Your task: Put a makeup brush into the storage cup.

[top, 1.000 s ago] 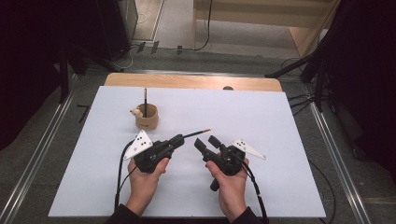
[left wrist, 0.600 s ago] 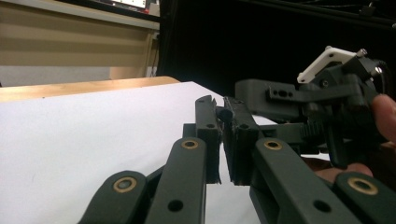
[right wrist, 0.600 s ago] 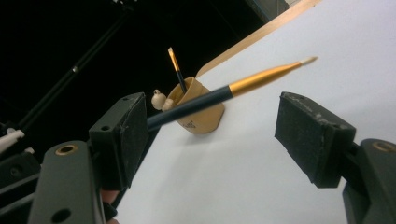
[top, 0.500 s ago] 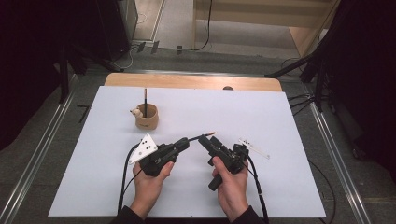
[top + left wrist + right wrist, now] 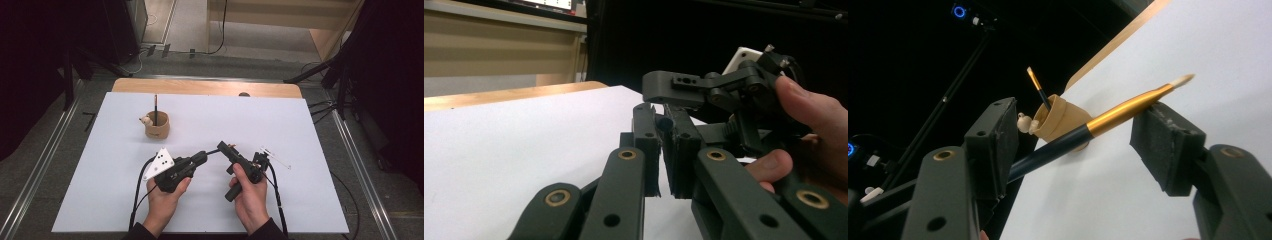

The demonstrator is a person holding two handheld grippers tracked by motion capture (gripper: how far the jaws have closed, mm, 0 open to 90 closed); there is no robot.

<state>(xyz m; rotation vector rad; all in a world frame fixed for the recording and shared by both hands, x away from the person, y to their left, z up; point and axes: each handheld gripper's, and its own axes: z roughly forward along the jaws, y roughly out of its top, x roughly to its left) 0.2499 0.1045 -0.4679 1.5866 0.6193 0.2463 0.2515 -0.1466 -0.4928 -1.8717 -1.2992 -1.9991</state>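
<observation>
Two brushes (image 5: pixel 1108 120), one holder (image 5: pixel 157 125).

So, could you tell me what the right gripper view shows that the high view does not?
Right gripper view: the paintbrush, gold ferrule and pale tip, between the right gripper jaws, which have just been closing without pressing it. High view: the left hand, right hand and whole white table. Both: the tan cup holding another brush.

From high above we look forward and down on the white bench (image 5: pixel 300 130). Each tool camera sits very near its own jaws; both also see this bench.
</observation>
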